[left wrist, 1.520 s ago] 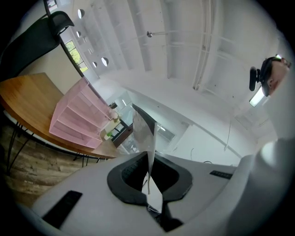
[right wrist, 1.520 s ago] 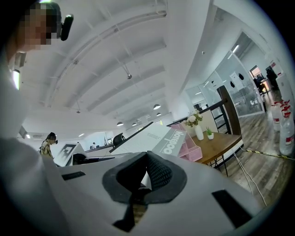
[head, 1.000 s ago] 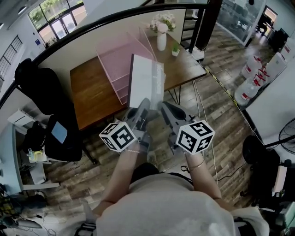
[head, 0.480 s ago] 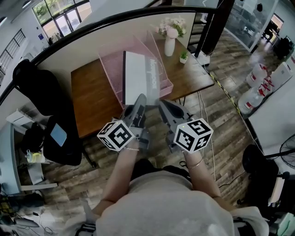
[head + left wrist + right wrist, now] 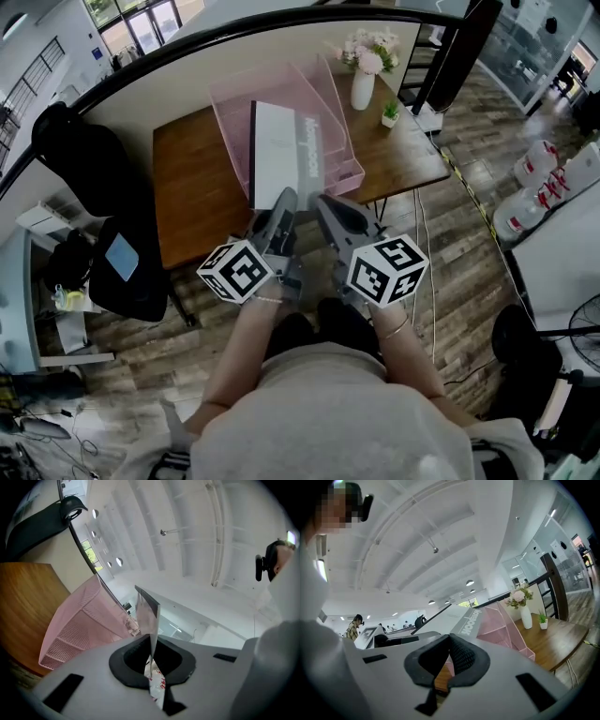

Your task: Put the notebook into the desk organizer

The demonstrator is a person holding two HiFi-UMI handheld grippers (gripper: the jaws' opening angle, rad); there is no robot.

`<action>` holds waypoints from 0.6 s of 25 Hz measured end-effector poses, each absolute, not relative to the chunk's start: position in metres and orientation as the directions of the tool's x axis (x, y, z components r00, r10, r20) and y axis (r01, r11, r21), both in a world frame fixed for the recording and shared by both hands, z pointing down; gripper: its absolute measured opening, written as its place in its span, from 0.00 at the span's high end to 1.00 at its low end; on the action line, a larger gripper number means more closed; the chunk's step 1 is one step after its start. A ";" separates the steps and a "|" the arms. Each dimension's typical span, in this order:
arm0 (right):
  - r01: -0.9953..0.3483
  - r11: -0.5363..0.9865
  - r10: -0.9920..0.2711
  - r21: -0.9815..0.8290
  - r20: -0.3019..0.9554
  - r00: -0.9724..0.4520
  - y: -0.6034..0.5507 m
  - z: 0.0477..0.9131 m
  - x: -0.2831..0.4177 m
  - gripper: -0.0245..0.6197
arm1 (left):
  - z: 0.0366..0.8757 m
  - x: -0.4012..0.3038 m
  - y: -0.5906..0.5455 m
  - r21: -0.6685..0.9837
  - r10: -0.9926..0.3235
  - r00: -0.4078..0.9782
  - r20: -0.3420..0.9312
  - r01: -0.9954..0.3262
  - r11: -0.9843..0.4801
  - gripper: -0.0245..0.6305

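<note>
A white notebook with a grey spine stands on edge inside the pink mesh desk organizer on the wooden table. My left gripper is shut on the notebook's near edge. In the left gripper view the thin notebook runs up from between the left gripper's pads, with the organizer to its left. My right gripper sits beside the notebook's near right corner, shut. In the right gripper view nothing shows between the right gripper's pads; the notebook and organizer lie just beyond.
A white vase of flowers and a small potted plant stand at the table's far right corner. A black chair stands left of the table. A curved black railing runs behind it. Wooden floor lies below me.
The notebook has gone from tilted in front of the organizer to standing inside it. Both grippers moved forward with it, and the table now sits closer in view.
</note>
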State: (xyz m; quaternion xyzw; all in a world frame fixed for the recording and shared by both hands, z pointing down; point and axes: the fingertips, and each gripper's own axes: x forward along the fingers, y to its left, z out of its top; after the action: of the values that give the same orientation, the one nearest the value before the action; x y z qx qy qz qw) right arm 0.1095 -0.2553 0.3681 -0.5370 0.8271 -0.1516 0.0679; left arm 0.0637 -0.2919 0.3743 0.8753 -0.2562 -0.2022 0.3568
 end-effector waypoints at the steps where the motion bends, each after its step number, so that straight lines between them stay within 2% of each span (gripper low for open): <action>1: -0.863 0.385 -0.905 -0.327 0.049 -0.423 -0.258 0.368 0.109 0.97 | 0.376 0.063 -0.292 0.729 -0.599 0.783 -0.167 -0.311 -0.610 0.93; 10: -0.818 0.479 -0.854 -0.318 0.048 -0.519 -0.292 0.359 0.106 0.97 | 0.374 0.062 -0.315 0.749 -0.675 0.720 -0.161 -0.356 -0.559 0.93; 15: -0.796 0.515 -0.827 -0.319 0.062 -0.559 -0.309 0.359 0.112 0.97 | 0.376 0.068 -0.327 0.801 -0.720 0.671 -0.176 -0.328 -0.501 0.93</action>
State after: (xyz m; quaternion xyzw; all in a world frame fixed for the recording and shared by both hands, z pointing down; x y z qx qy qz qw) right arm 0.1123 -0.3091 0.3587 -0.4669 0.8688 -0.1574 0.0488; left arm 0.0681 -0.3269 0.3762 0.8284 -0.3164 -0.2537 0.3863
